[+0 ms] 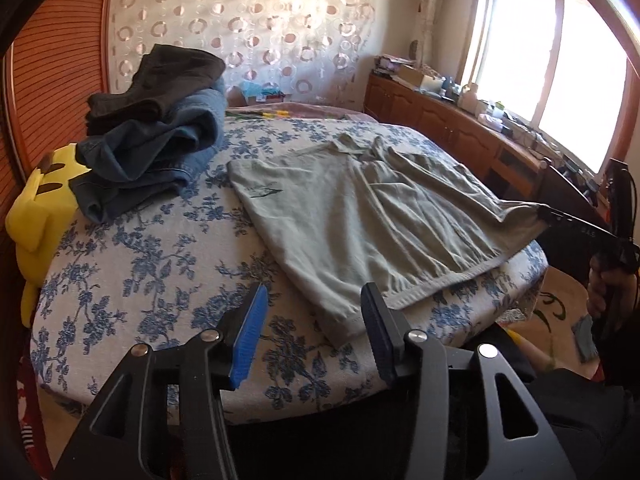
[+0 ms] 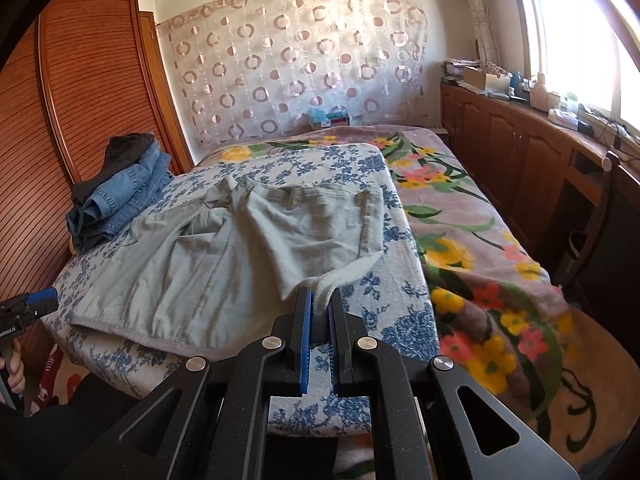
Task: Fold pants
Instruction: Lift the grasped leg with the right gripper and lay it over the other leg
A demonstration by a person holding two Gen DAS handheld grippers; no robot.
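Floral bedsheet [image 1: 140, 280] under grey pants [image 1: 360, 216], right fingers [image 2: 320, 300] clamped on them, left fingers [image 1: 314, 300] apart.

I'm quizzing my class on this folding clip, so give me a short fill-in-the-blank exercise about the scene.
1. The gray pants lie on a cover printed with ____ flowers.
2. The right gripper is ____ on a corner of the pants.
3. The left gripper has its fingers ____.
4. The jeans are piled beside a ____ plush toy.

Missing words: blue; shut; open; yellow
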